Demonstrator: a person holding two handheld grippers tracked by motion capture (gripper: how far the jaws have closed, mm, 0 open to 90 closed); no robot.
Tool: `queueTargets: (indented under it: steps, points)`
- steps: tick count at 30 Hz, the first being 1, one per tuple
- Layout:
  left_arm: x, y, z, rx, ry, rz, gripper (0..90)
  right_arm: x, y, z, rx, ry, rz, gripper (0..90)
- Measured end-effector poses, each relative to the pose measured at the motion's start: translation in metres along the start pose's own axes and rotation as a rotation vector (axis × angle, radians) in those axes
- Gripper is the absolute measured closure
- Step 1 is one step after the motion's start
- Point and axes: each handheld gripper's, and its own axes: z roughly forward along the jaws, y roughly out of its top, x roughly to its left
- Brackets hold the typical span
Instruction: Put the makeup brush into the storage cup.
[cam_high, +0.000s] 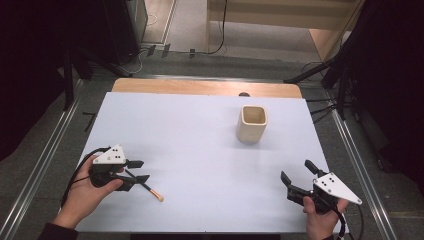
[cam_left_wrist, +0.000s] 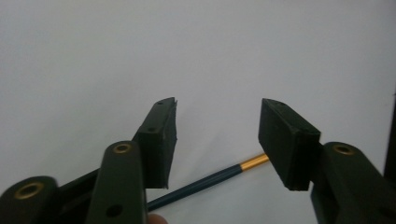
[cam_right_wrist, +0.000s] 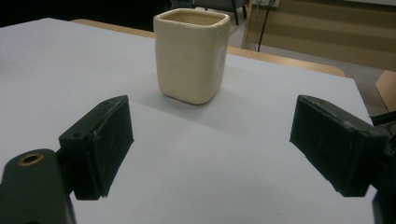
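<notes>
While the left gripper (cam_high: 142, 170) hovers near the desk's (cam_high: 200, 150) front-left corner, its jaws stand partly apart with a dark-handled brush (cam_high: 148, 189) lying between them, its gold ferrule (cam_left_wrist: 254, 161) beside one pad; the pads do not press it. Near the front-right corner, the right gripper (cam_high: 295, 176) holds its jaws wide around nothing, facing a cream square cup (cam_high: 251, 123) standing upright toward the far edge. No writing or label is legible anywhere.
</notes>
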Motion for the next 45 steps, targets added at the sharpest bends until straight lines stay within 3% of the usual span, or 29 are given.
queueTargets:
  steps: [5, 11, 15, 20, 24, 26, 33, 41, 44, 45]
  points:
    - [0.001, 0.003, 0.005, 0.06, -0.021, 0.051, 47.4, 0.0, 0.0, 0.0, 0.002, 0.0, 0.001, 14.1]
    - [-0.003, 0.005, 0.016, 0.16, -0.036, 0.158, 51.8, 0.0, 0.0, 0.001, 0.005, -0.001, -0.005, 14.1]
    - [-0.005, 0.006, 0.023, 0.22, -0.055, 0.204, 55.7, 0.0, -0.001, 0.001, 0.008, 0.001, -0.004, 14.1]
    - [-0.007, 0.009, 0.025, 0.258, -0.055, 0.255, 55.8, 0.0, -0.001, 0.001, 0.009, 0.002, -0.006, 14.1]
    - [-0.008, 0.011, 0.026, 0.279, -0.067, 0.275, 56.7, 0.0, -0.001, 0.001, 0.011, 0.001, -0.001, 14.1]
    - [-0.009, 0.012, 0.029, 0.319, -0.079, 0.294, 58.3, 0.0, -0.001, 0.002, 0.012, 0.001, -0.004, 14.1]
    - [-0.011, 0.01, 0.038, 0.38, -0.1, 0.322, 59.7, 0.001, -0.001, 0.002, 0.016, 0.004, -0.005, 14.1]
    - [-0.011, 0.009, 0.044, 0.398, -0.115, 0.323, 59.5, 0.0, -0.001, 0.003, 0.019, 0.001, -0.007, 14.1]
    - [-0.011, 0.007, 0.049, 0.43, -0.106, 0.338, 61.1, 0.0, -0.001, 0.003, 0.022, -0.001, -0.006, 14.1]
    - [-0.009, 0.006, 0.05, 0.433, -0.115, 0.322, 61.4, 0.0, -0.001, 0.003, 0.024, -0.002, -0.009, 14.1]
